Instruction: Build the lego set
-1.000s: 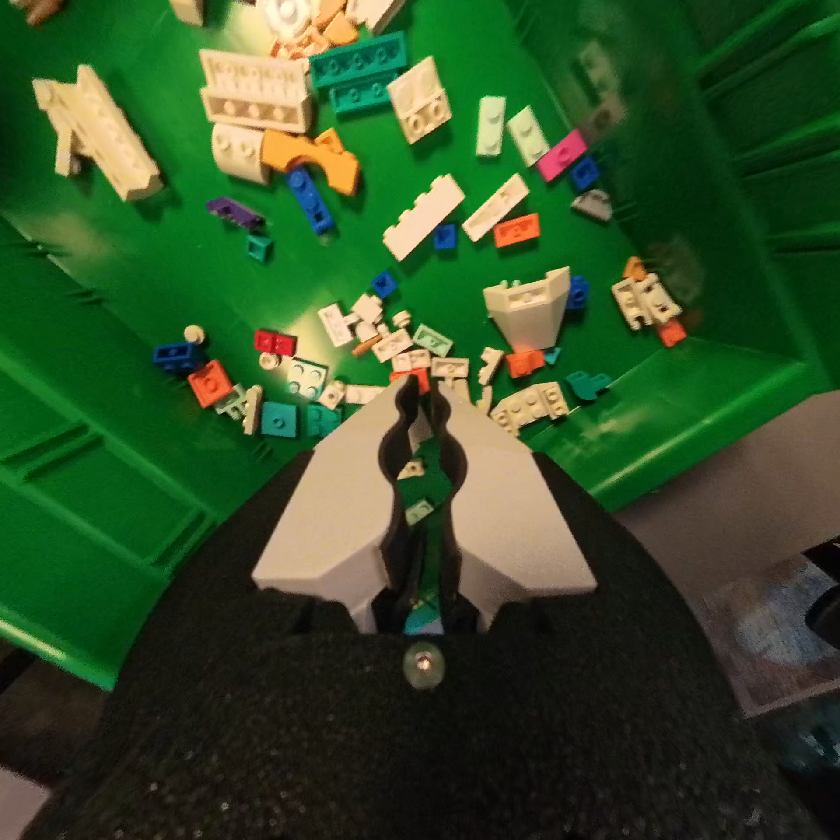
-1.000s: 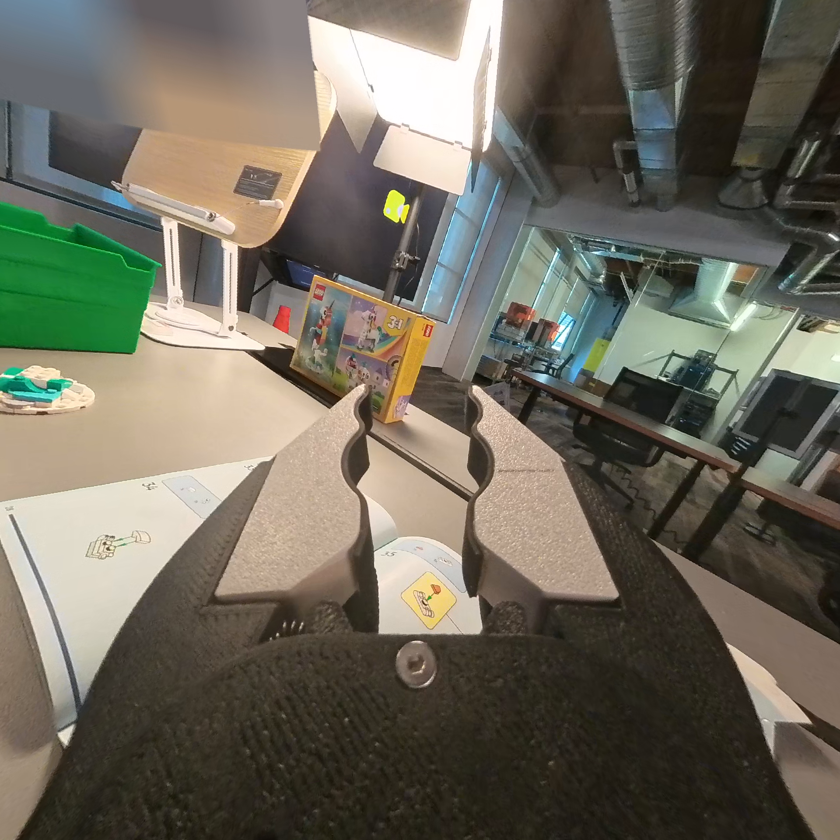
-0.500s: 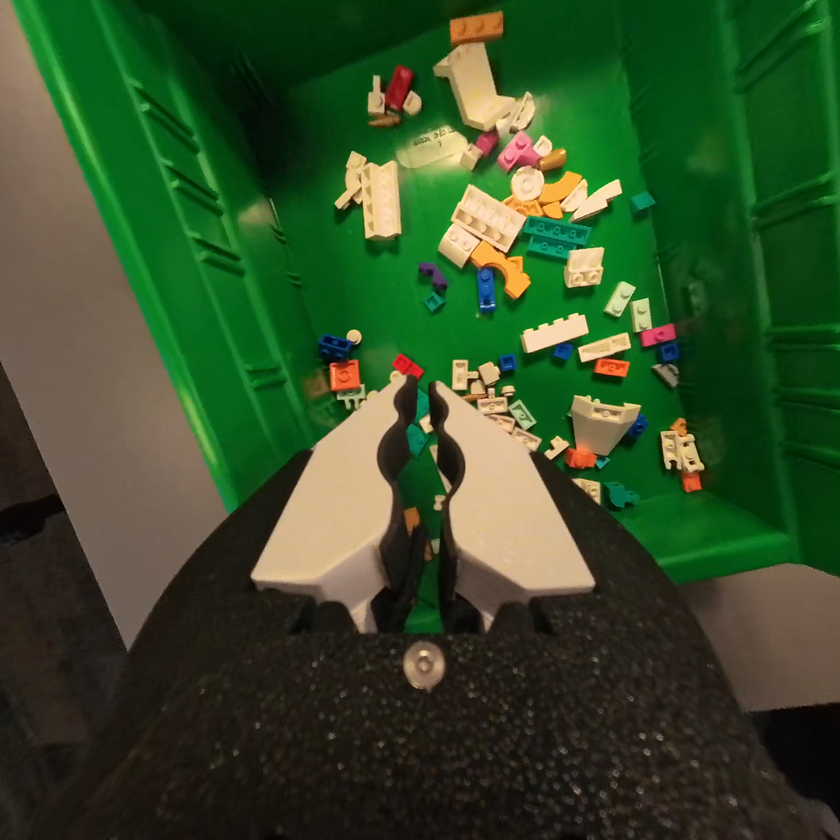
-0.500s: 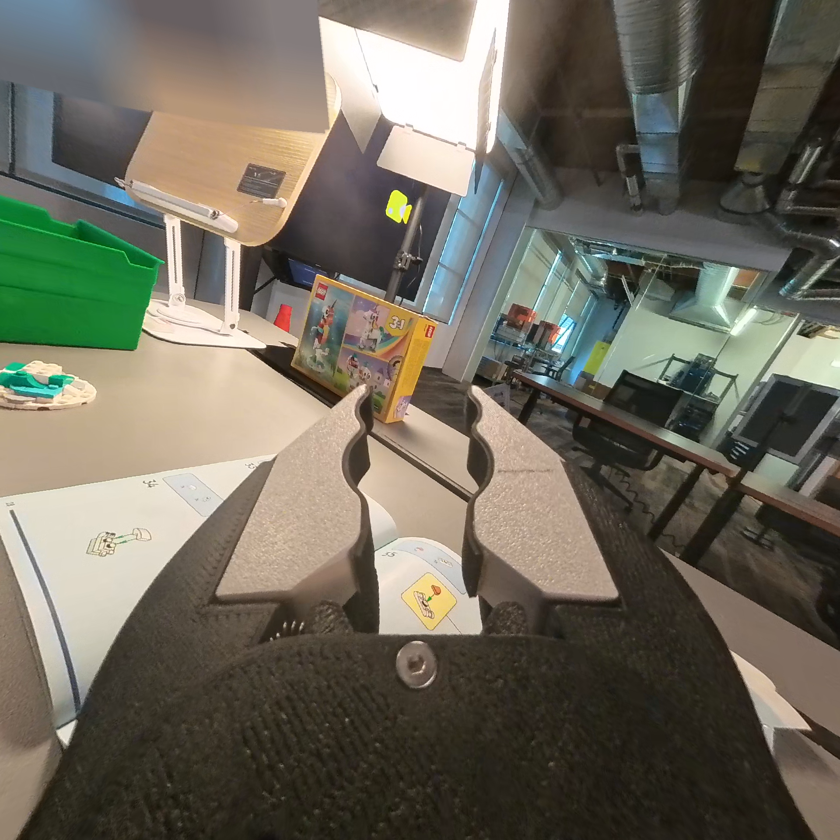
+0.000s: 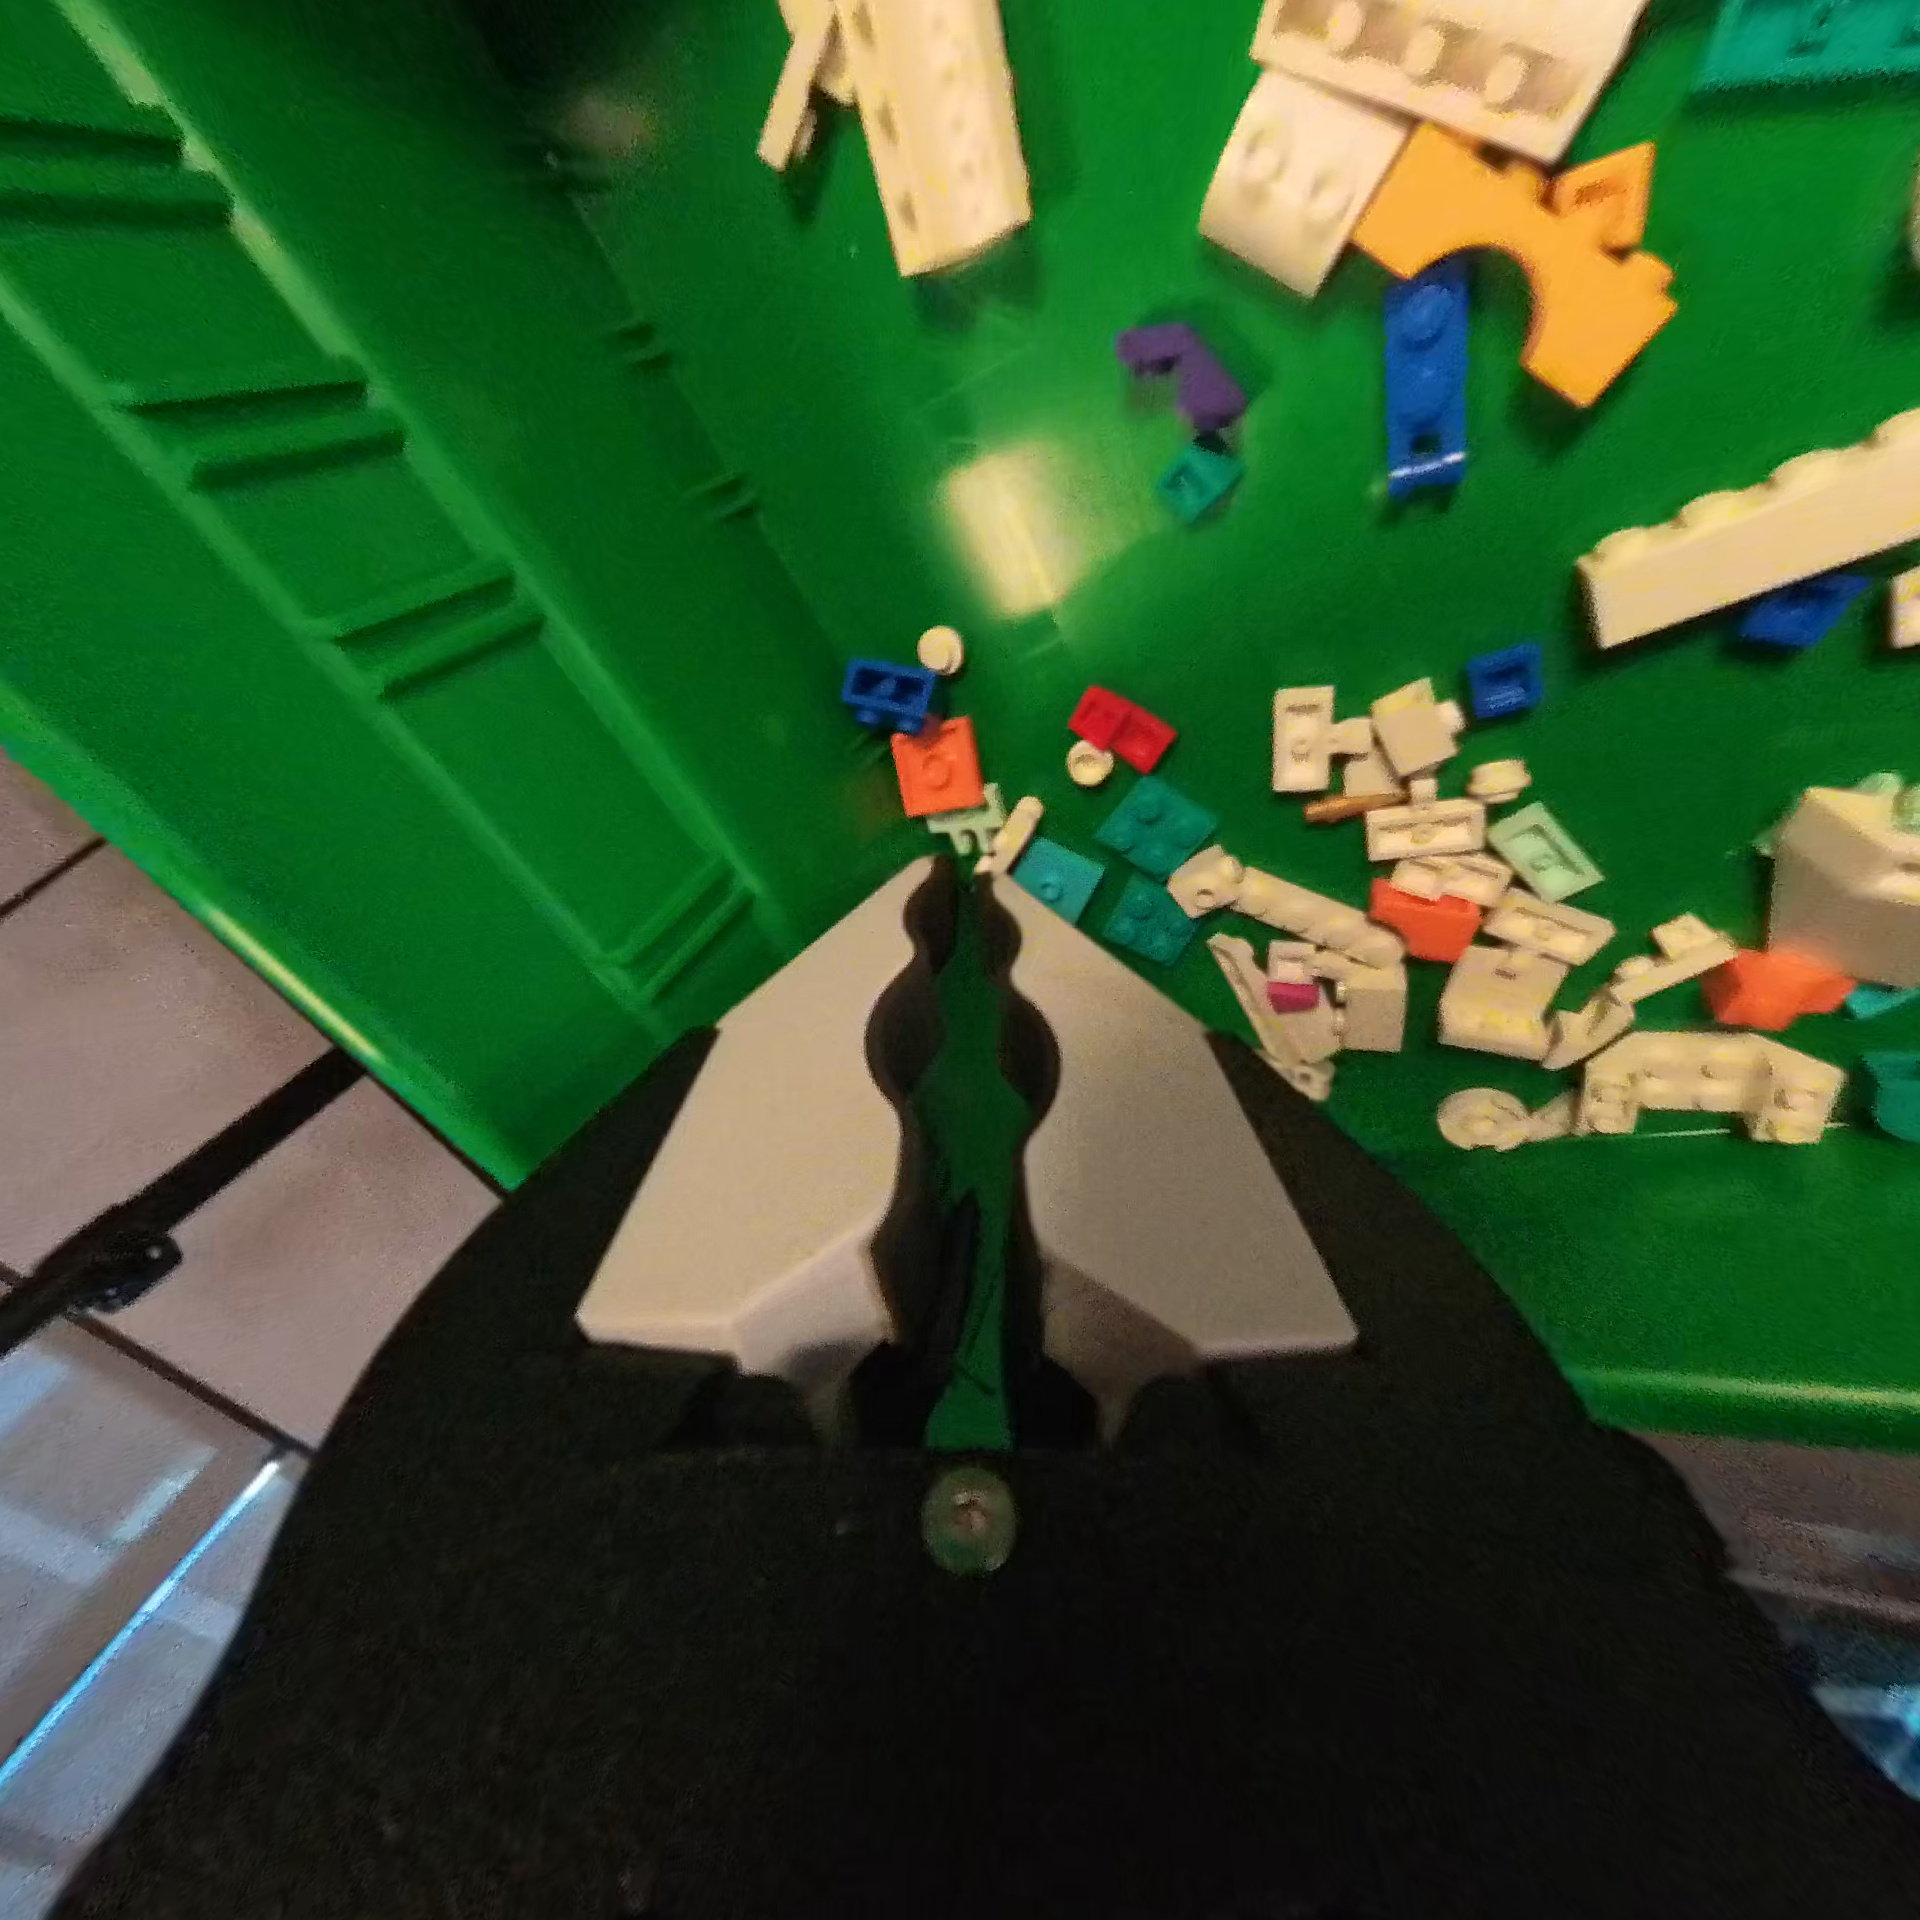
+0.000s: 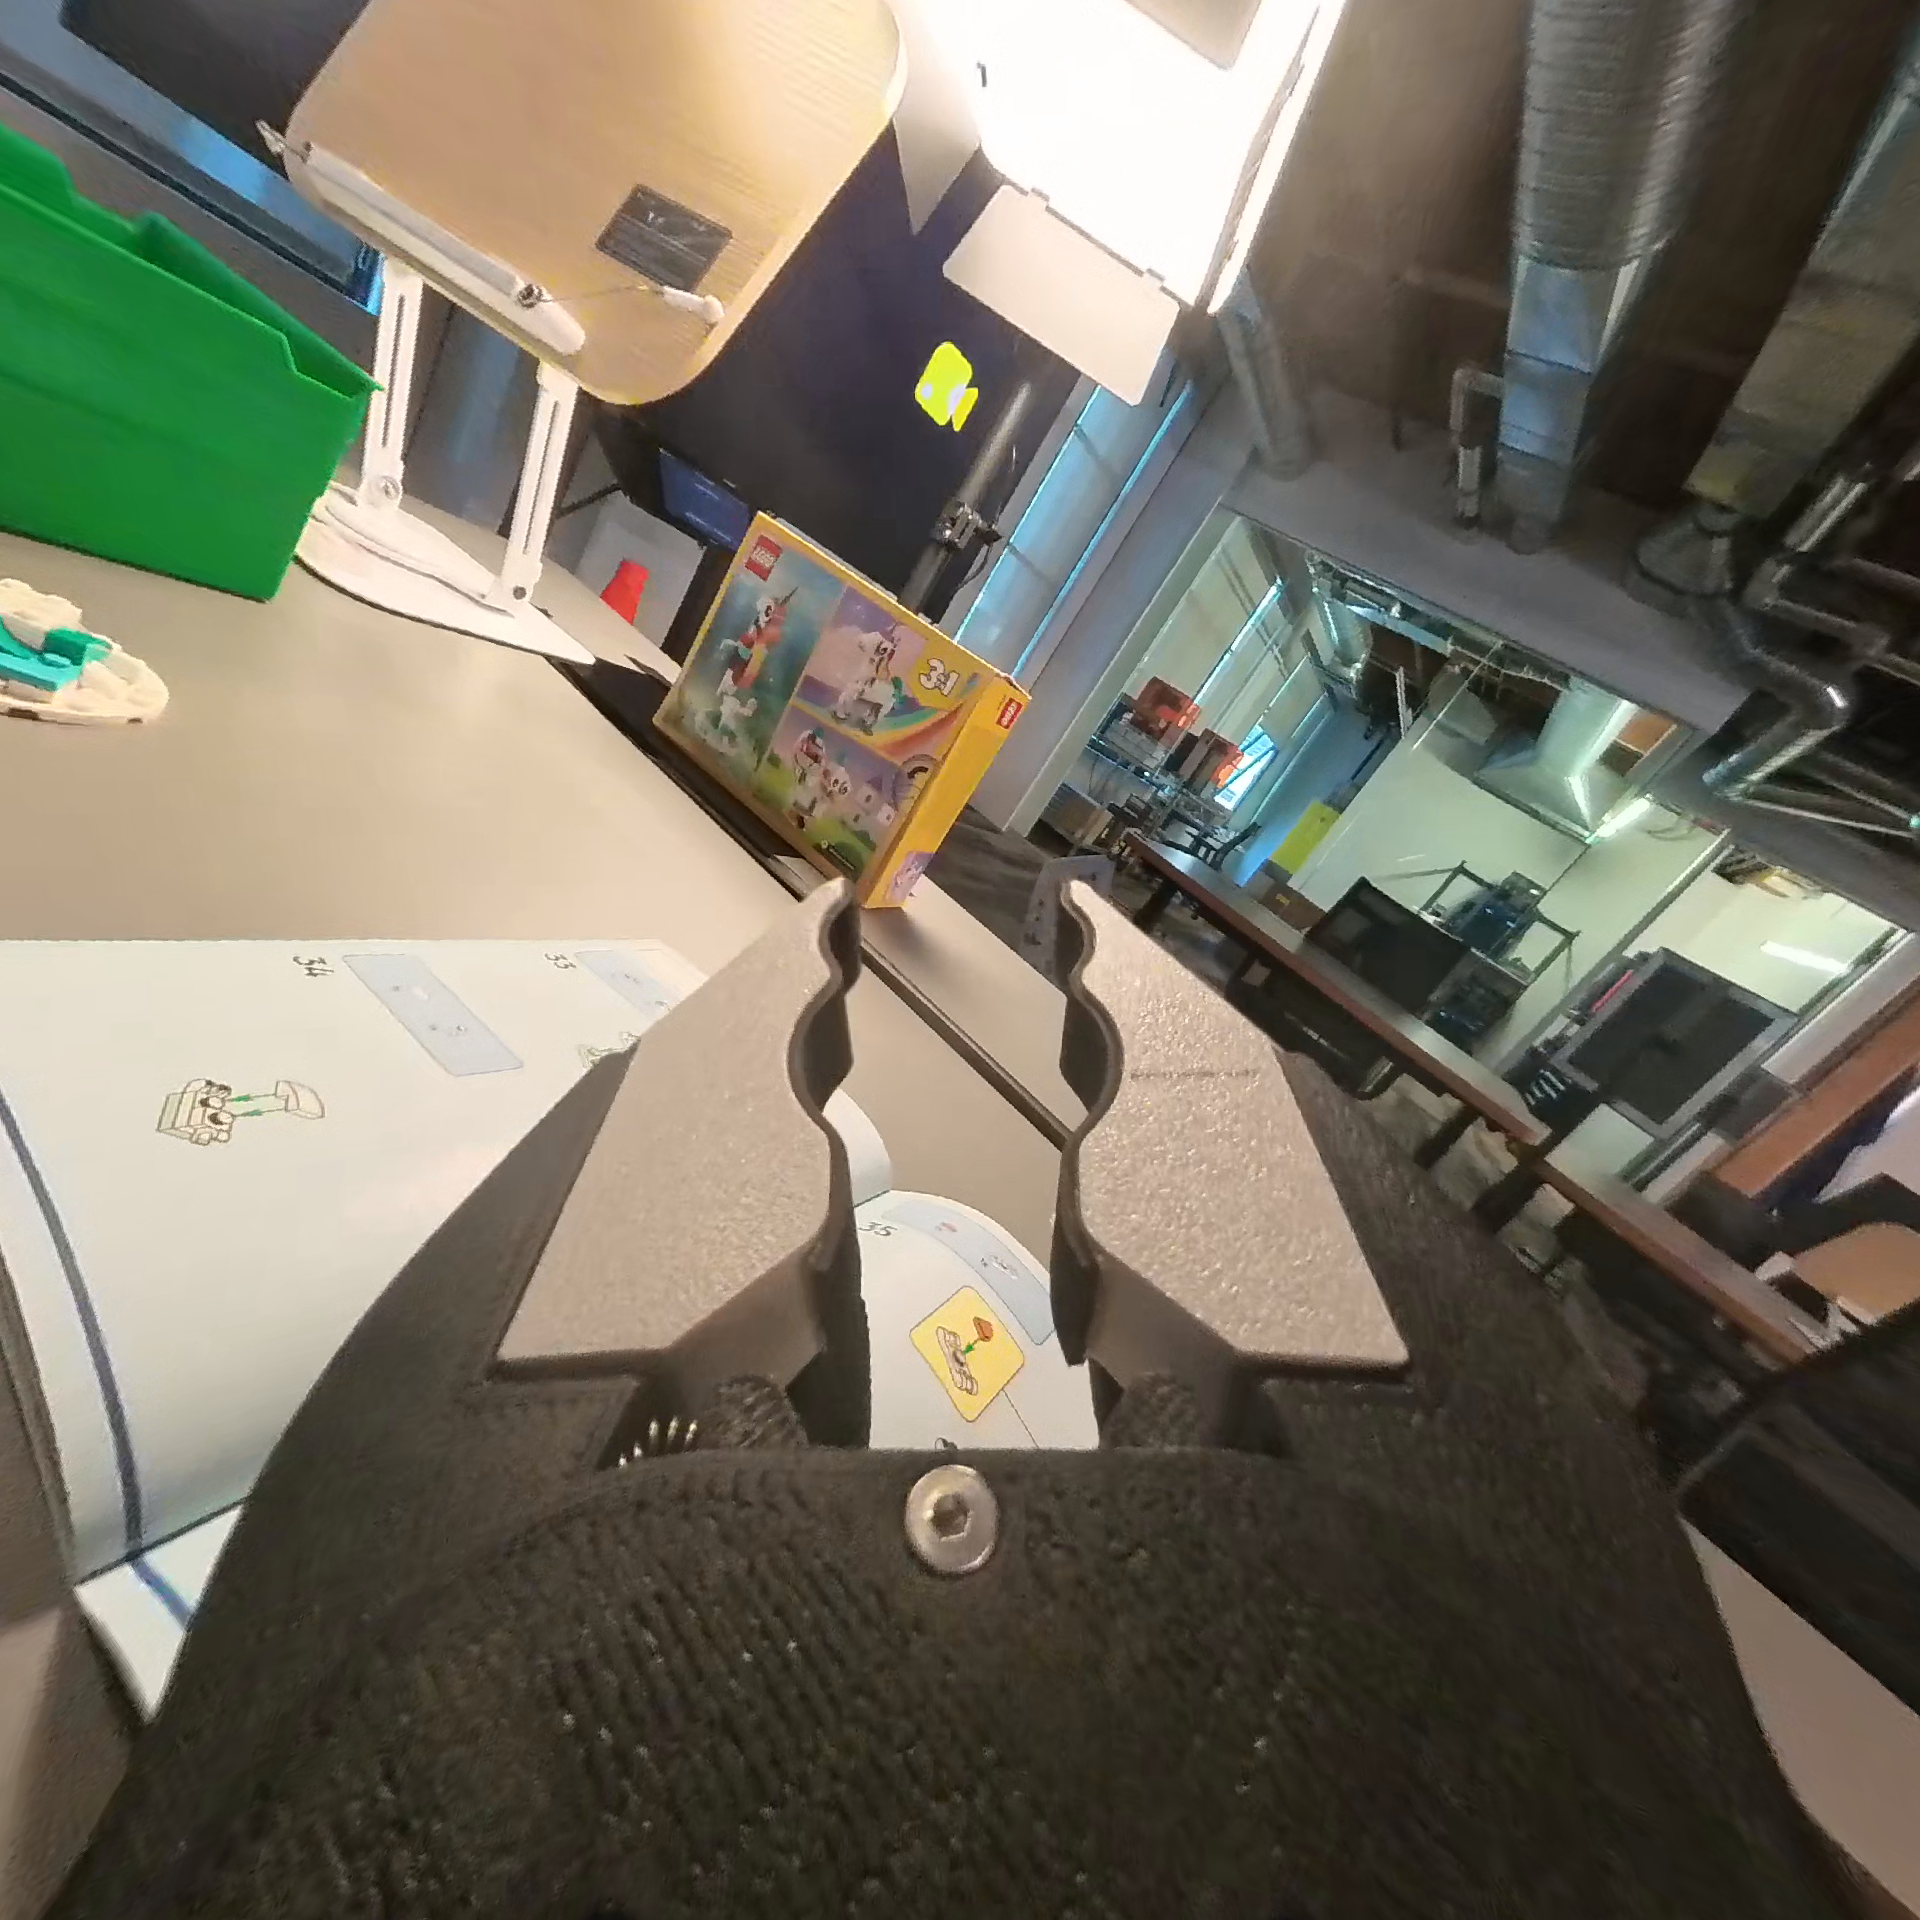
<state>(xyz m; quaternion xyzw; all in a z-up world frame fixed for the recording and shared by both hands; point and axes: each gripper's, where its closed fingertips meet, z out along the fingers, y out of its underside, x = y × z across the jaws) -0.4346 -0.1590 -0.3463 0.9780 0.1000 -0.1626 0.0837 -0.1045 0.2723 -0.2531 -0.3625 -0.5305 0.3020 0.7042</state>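
A green bin holds many loose Lego pieces. My left gripper hangs over its near left part with the jaws almost together and nothing between them. Its tips are just short of an orange square piece, a small mint piece and a thin white piece. Teal plates lie to the right of the tips. My right gripper is open and empty above the open instruction booklet. A partly built white and teal model sits on the table at far left.
The bin's ribbed left wall is close to the left gripper. White bricks and an orange arch lie farther in. In the right wrist view, the yellow Lego box, a green bin and a wooden board on a white stand stand on the grey table. My hands' fingertips stand some 55 cm from each other.
My left gripper has dropped closer to the bin floor, toward the orange and teal pieces near the left wall. The right gripper has tilted a little; its jaws stay open.
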